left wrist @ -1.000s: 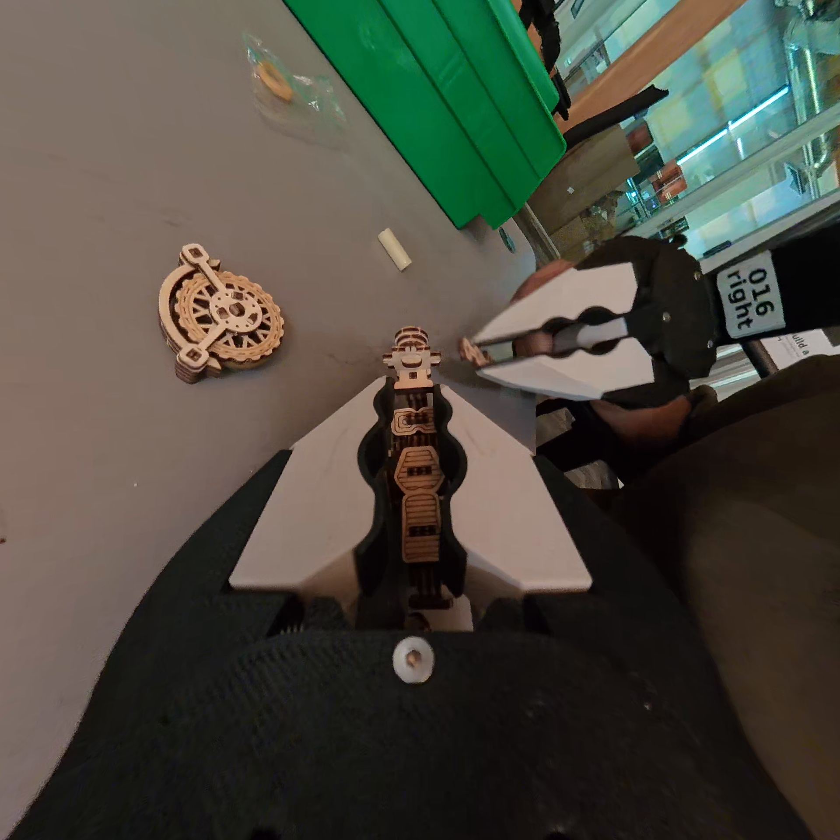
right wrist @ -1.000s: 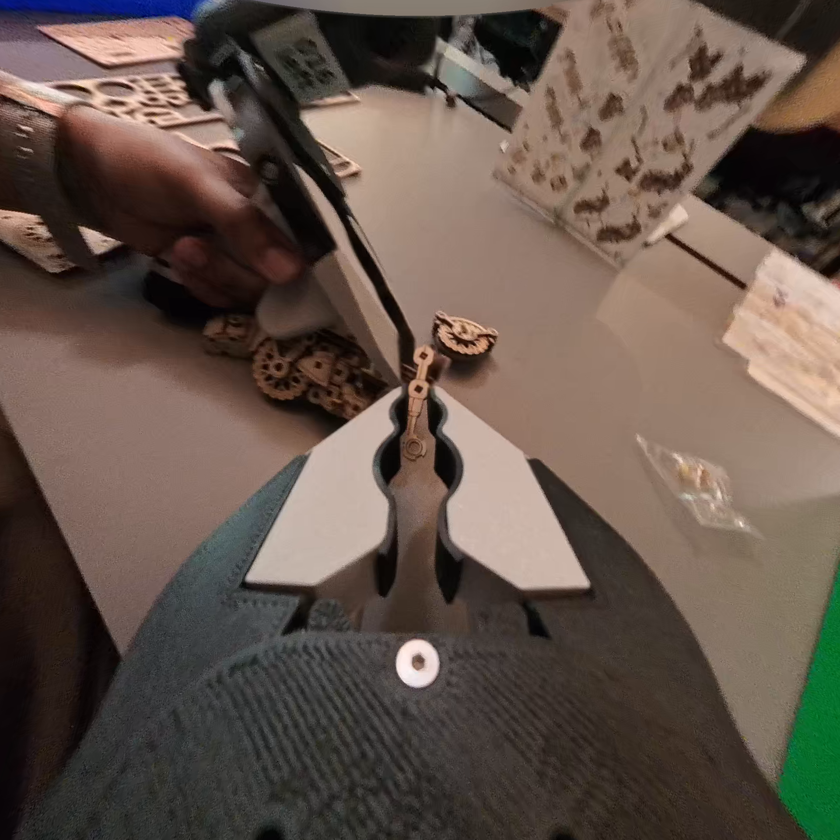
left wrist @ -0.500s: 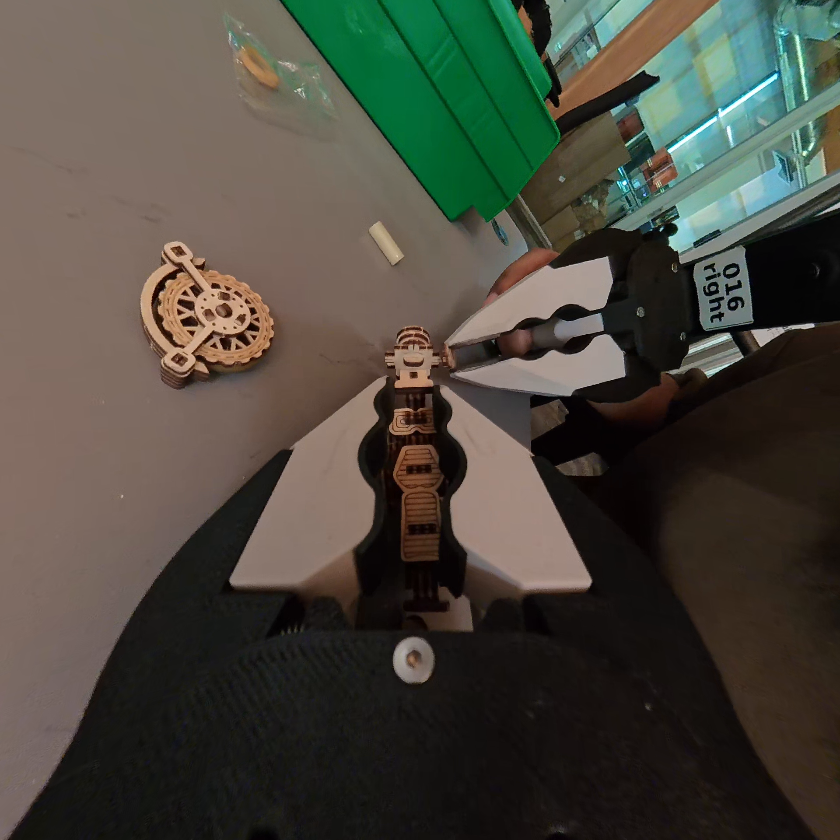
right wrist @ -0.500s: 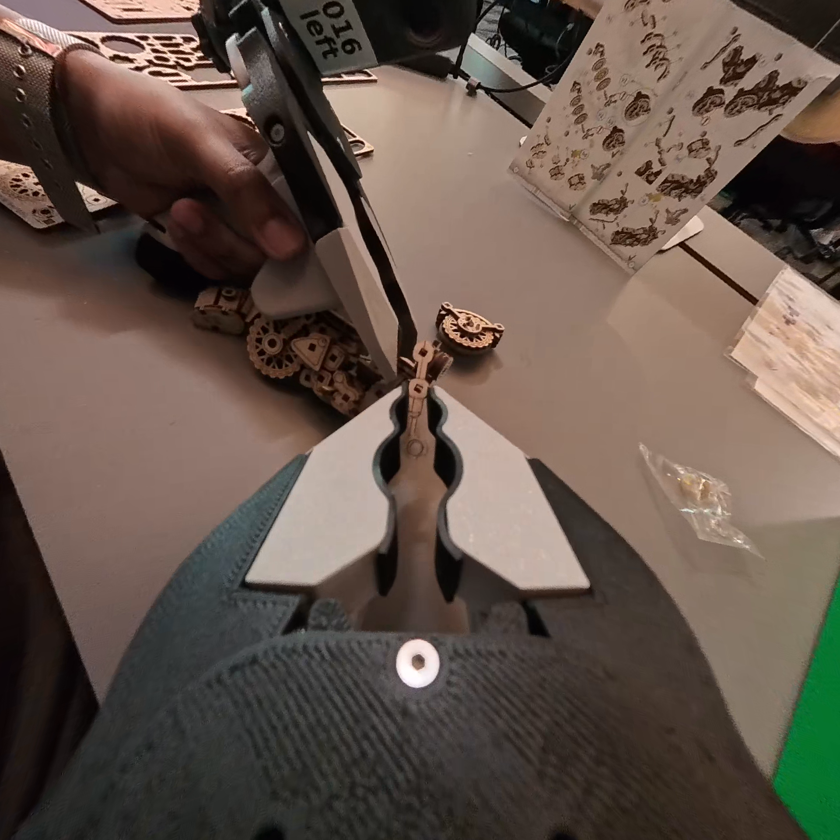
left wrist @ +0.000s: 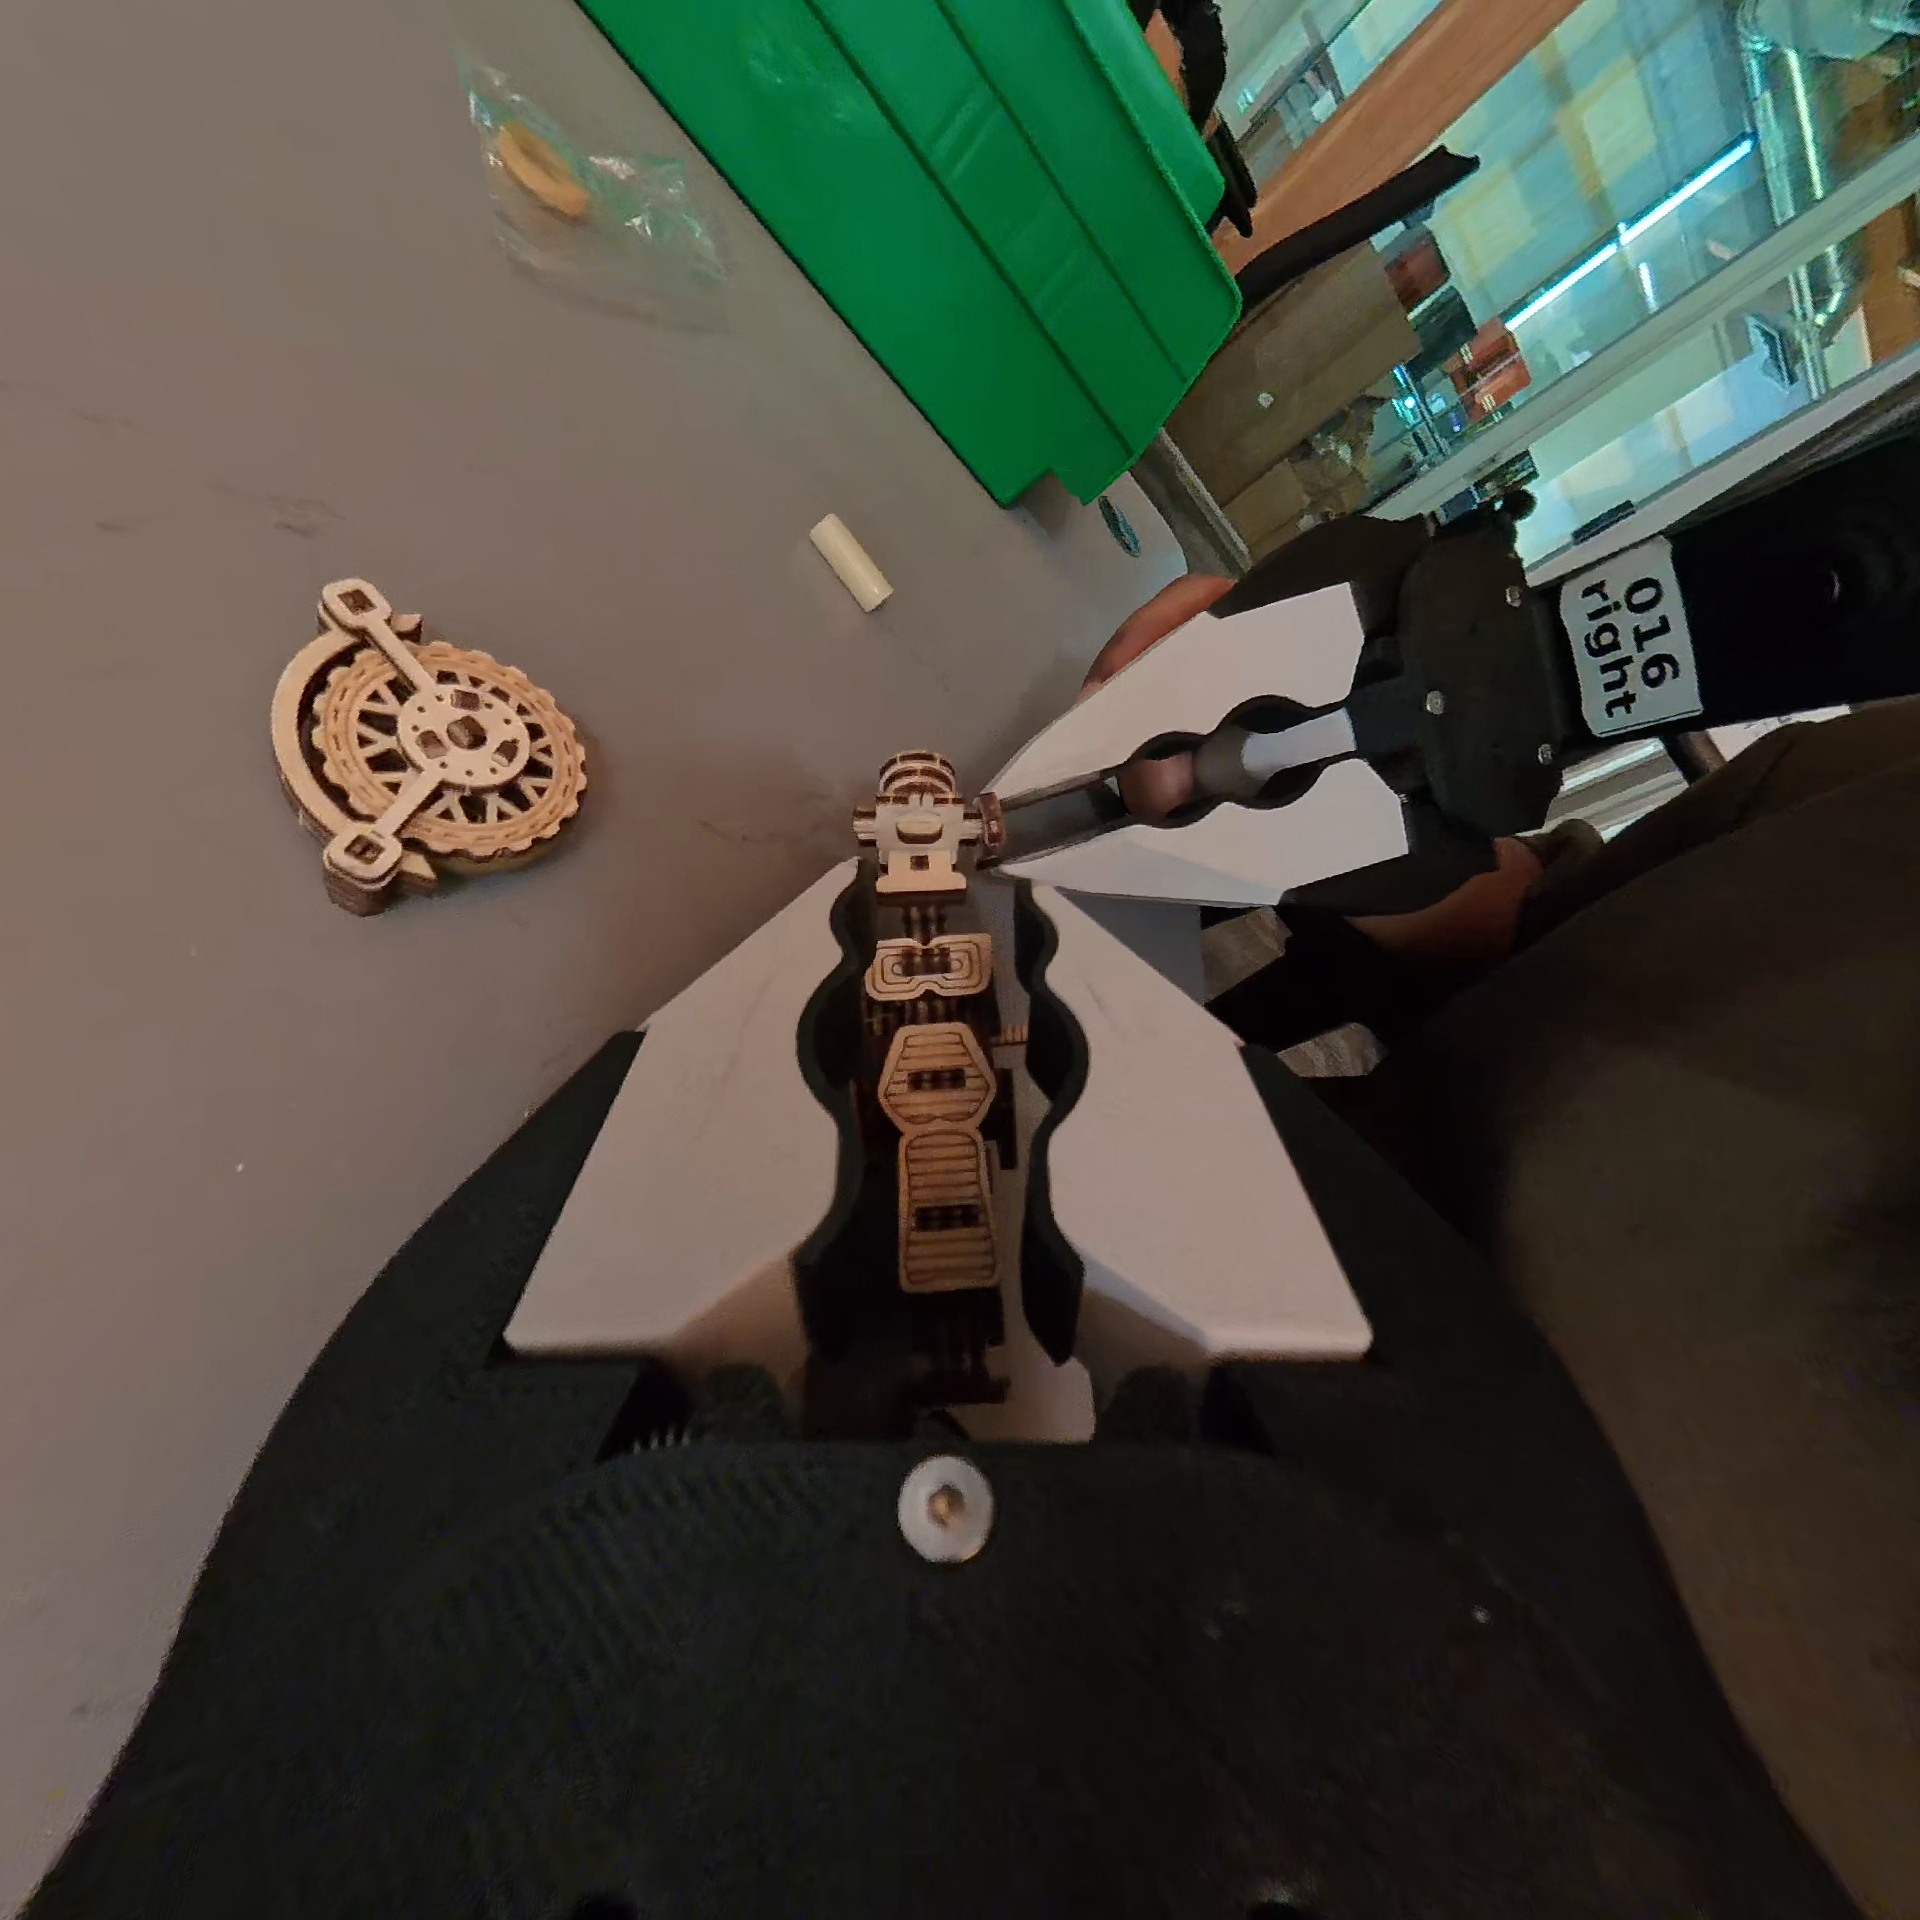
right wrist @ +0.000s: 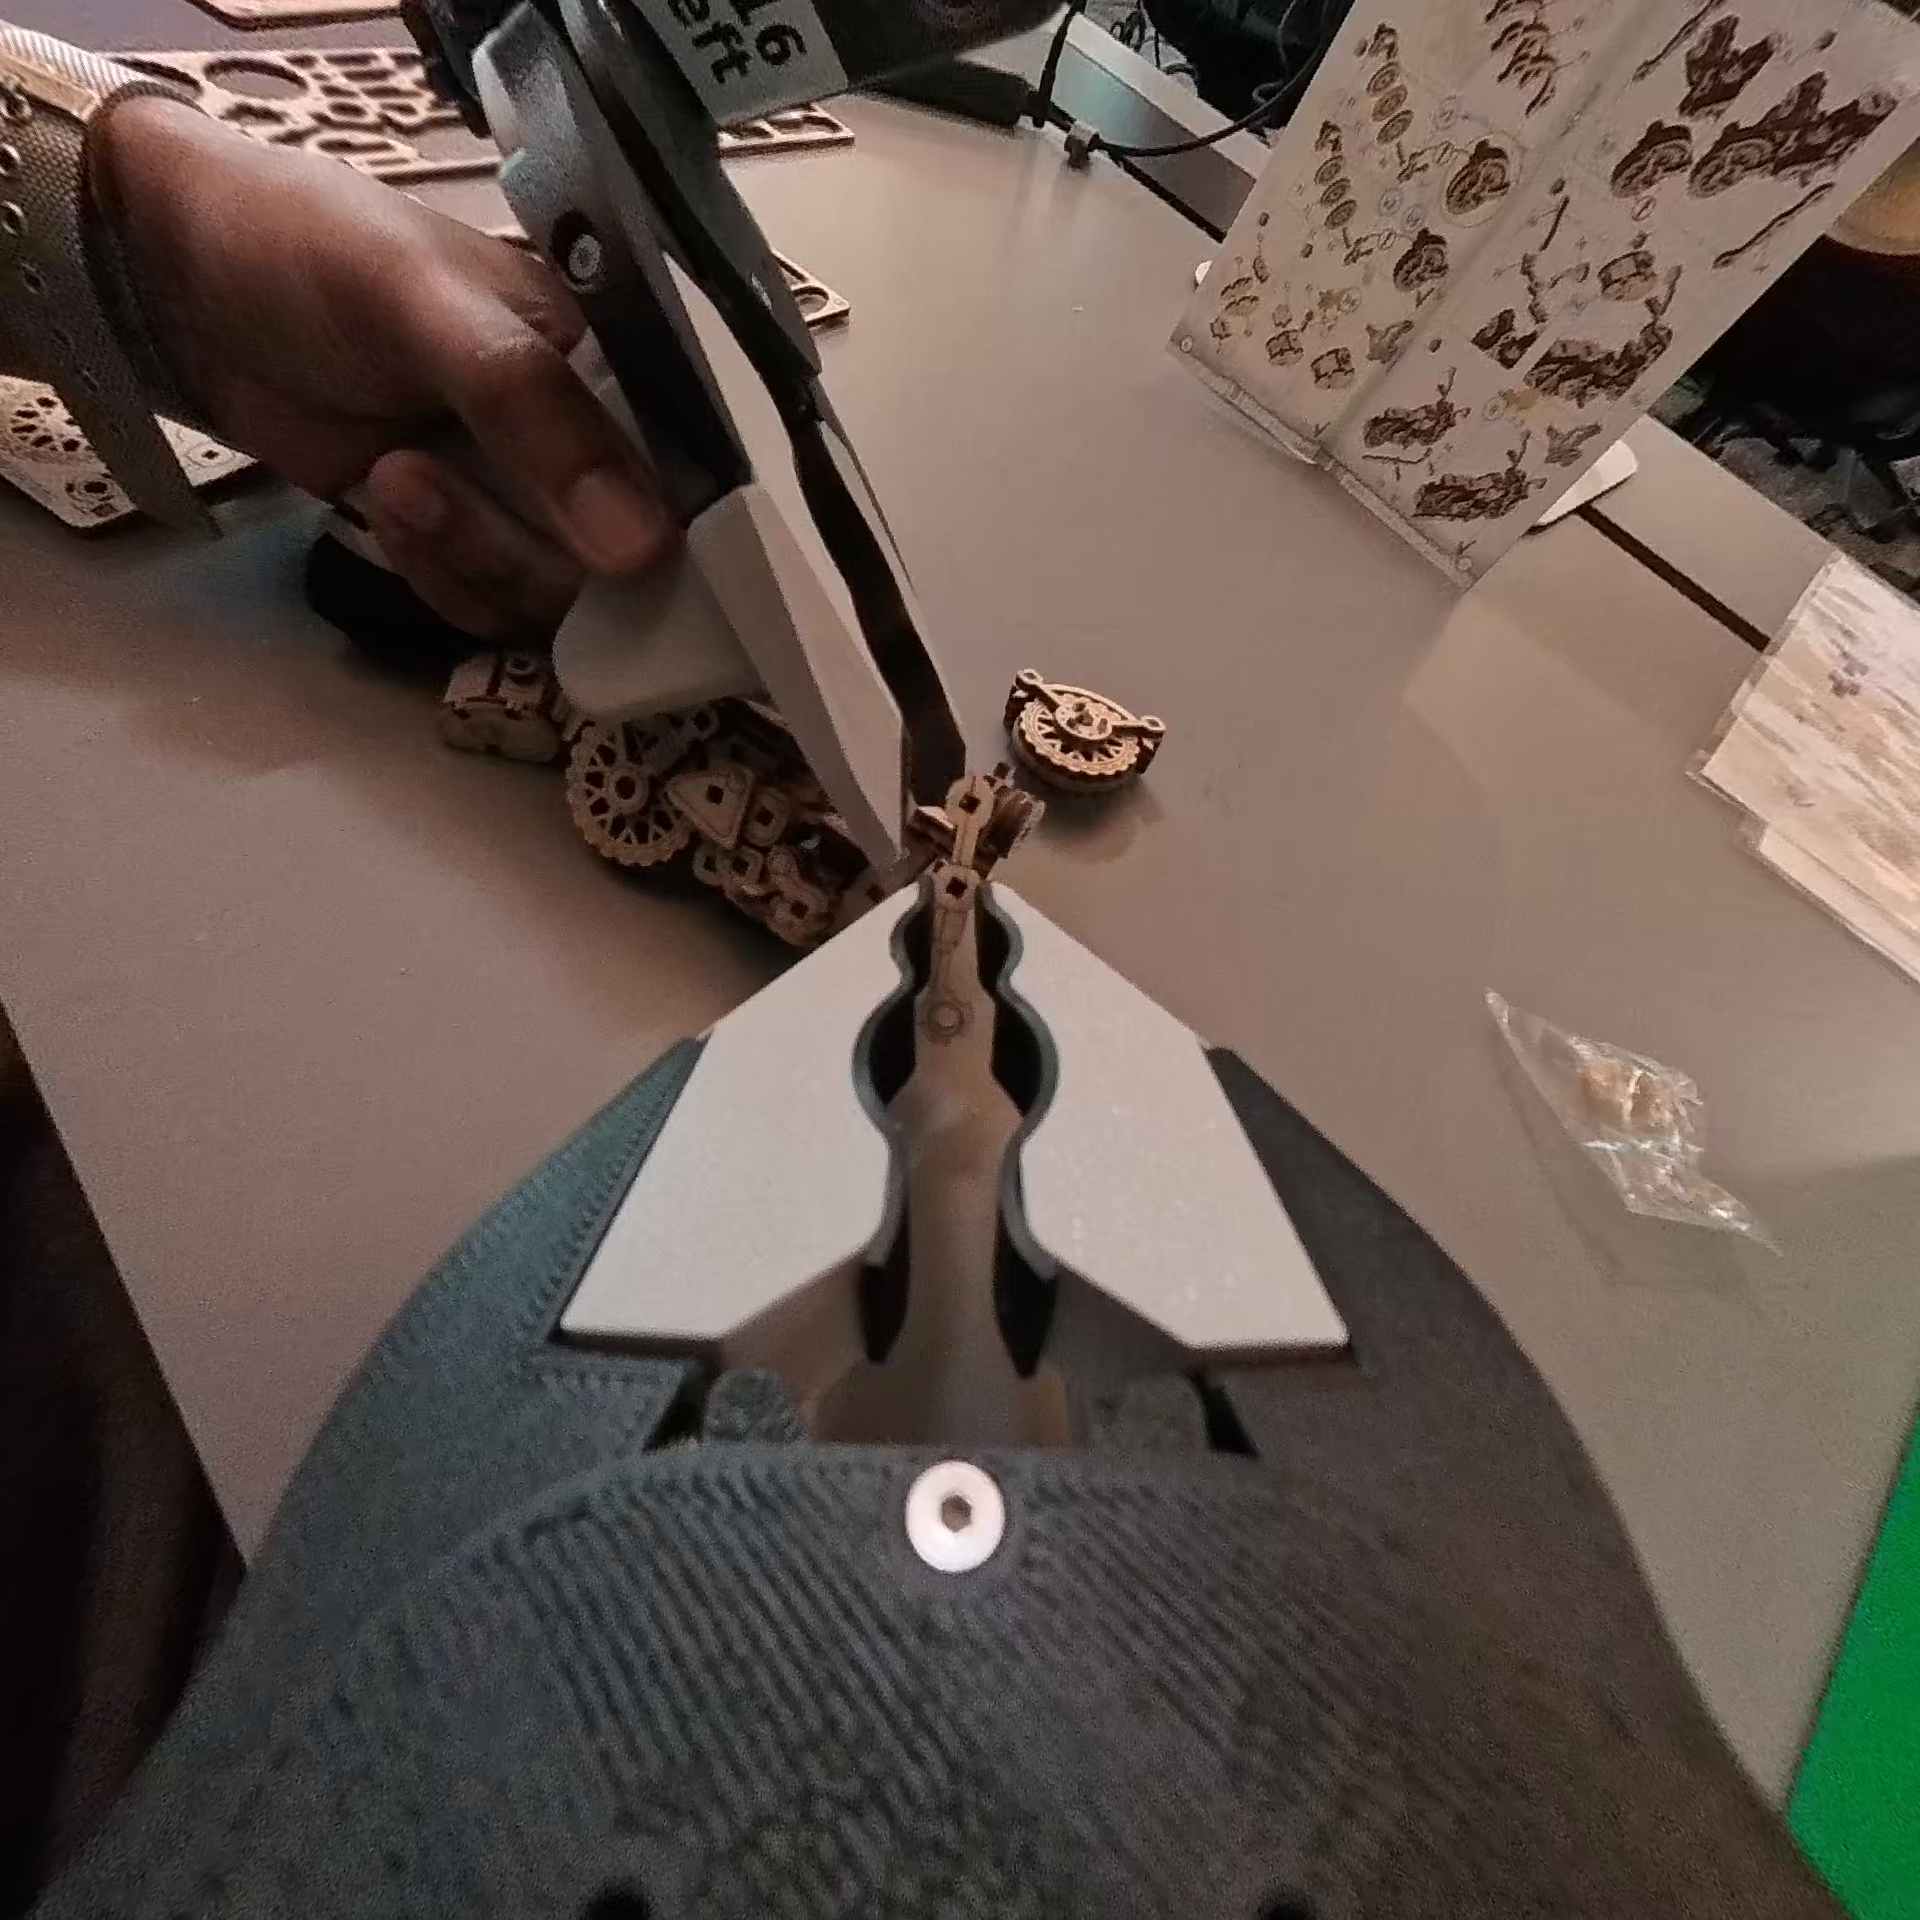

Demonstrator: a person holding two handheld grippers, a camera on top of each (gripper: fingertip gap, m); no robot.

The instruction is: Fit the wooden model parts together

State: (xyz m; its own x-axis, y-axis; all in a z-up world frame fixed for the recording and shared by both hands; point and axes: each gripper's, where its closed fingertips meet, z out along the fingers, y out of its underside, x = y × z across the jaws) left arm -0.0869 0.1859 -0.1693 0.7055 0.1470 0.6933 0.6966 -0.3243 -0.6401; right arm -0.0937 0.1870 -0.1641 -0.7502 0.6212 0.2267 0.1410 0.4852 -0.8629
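Observation:
My left gripper [left wrist: 920, 883] is shut on a wooden model body [left wrist: 935, 1101], whose front end [left wrist: 914, 821] sticks out past the fingertips. My right gripper [right wrist: 953, 888] is shut on a thin wooden link piece [right wrist: 951, 935]. The link's far end touches the model's front end [right wrist: 982, 816]. In the left wrist view the right gripper [left wrist: 992, 821] comes in from the right and meets the model's side. In the right wrist view the left gripper [right wrist: 914, 831] comes down from the upper left, held by a hand [right wrist: 364, 364]. The model's gears [right wrist: 634, 790] show below it.
A wooden wheel assembly [left wrist: 426, 748] lies on the grey table [left wrist: 208, 1039], also in the right wrist view [right wrist: 1081, 727]. A green bin [left wrist: 935, 208], a white cylinder [left wrist: 852, 561] and a plastic bag [left wrist: 582, 187] lie beyond. An instruction sheet [right wrist: 1507, 260] and cut-out wooden sheets [right wrist: 312, 114] stand farther off. My two grippers' fingertips are within a few centimetres of each other. My right gripper's tips are some 10 cm from the white cylinder [left wrist: 852, 561].
My right gripper has moved in toward the left-held model, and the link piece's end now touches the model's front end. The left gripper has kept its hold.

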